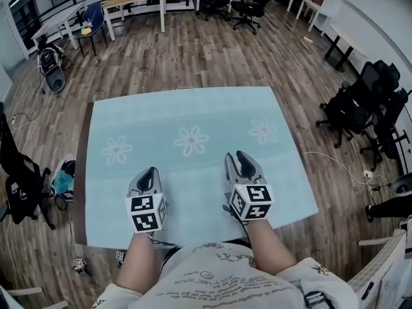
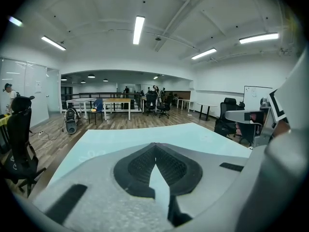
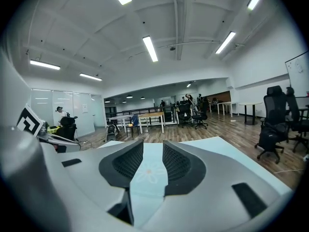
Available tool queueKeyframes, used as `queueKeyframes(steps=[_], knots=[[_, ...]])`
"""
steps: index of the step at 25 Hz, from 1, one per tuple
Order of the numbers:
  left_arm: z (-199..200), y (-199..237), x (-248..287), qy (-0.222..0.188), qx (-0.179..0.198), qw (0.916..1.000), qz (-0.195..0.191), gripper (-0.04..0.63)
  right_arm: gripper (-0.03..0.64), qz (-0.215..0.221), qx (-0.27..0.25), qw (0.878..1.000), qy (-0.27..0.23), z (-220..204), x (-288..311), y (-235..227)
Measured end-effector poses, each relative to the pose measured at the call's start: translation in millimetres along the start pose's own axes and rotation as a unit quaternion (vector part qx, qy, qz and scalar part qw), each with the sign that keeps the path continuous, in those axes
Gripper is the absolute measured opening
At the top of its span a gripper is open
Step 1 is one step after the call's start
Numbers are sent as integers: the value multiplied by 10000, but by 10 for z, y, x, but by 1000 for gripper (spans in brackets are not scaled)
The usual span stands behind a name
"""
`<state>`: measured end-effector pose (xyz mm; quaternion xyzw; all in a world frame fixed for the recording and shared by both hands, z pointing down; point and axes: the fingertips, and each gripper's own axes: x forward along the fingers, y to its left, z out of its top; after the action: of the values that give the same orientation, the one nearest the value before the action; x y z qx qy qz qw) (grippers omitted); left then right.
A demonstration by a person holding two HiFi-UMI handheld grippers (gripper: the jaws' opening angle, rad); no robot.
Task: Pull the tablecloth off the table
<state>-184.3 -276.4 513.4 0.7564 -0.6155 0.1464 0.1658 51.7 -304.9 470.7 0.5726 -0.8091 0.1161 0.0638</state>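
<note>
We look down on a pale blue tablecloth (image 1: 193,127) printed with white flowers (image 1: 191,140). It lies flat over a table (image 1: 82,172) whose brown edge shows only along the left side. Our two grippers hover side by side over the near part of the cloth. The left gripper (image 1: 152,171) has its jaws pressed together at the tips, with nothing between them. The right gripper (image 1: 237,156) has its jaws apart, and through the gap we see only the cloth lying beyond. Neither one has hold of the fabric, so the pull has not begun. The main risk, as we judge it, is a poor pinch: flat cloth gives little to bite, and the closed left jaws would only skate across it. If one side grips and the other slips, the cloth may twist and bunch instead of sliding off evenly. A grab too far in from the near edge could drag folds against the table, and the freed cloth could spill onto the wooden floor (image 1: 212,50).
</note>
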Motion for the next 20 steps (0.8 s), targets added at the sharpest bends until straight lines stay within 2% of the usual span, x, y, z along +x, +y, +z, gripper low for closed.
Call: queueKeyframes(steps=[6,12,13,14,15,18,20], knots=[[-152,351,402,296,-146,9994,51,12,130,-360,103,9989,293,-143,230,-342],[-415,711,626,650,-374,9958,527,19,146,-525,-28,9963,685,-367,394,-940],[-483,785,651,752,-418,9946,581,46,154,-526,-84,9955,789,-425,420,-1064],[-556,860,671,867,-450,9933,621,110,161,-498,-128,9947,888,-484,444,-1183],[-629,940,687,979,-459,9920,656,145,164,-428,-143,9942,974,-545,471,-1294],[-860,1183,746,1290,-413,9882,718,153,198,-136,57,9929,1184,-759,588,-1621],[-1037,1322,795,1545,-378,9846,729,185,229,-125,266,9904,1353,-922,660,-1885]])
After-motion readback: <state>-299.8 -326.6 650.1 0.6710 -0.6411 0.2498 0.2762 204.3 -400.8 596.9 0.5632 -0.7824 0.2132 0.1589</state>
